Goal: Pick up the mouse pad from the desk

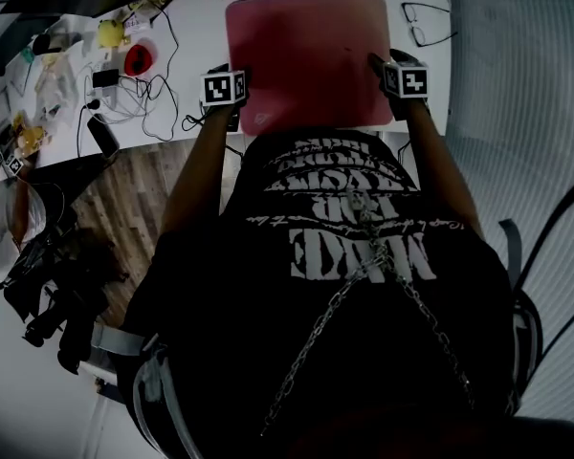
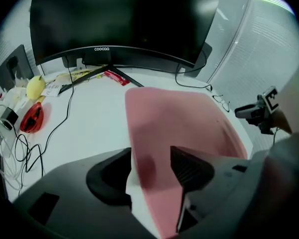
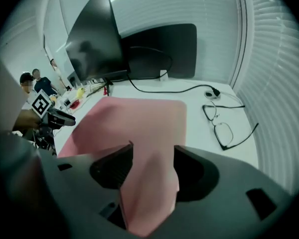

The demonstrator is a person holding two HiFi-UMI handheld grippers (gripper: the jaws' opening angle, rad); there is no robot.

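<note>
My left gripper (image 2: 152,156) points down at the white desk (image 2: 89,123), jaws wide apart w/ the pink mouse pad (image 2: 179,118) running between them; can't tell if they touch it. Black monitor (image 2: 124,19) at back, red obj (image 2: 32,118) & cables (image 2: 20,156) far left

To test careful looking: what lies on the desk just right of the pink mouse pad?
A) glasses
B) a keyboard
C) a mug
A: glasses lie on the white desk, apart from the mouse pad, past its right edge.
</note>
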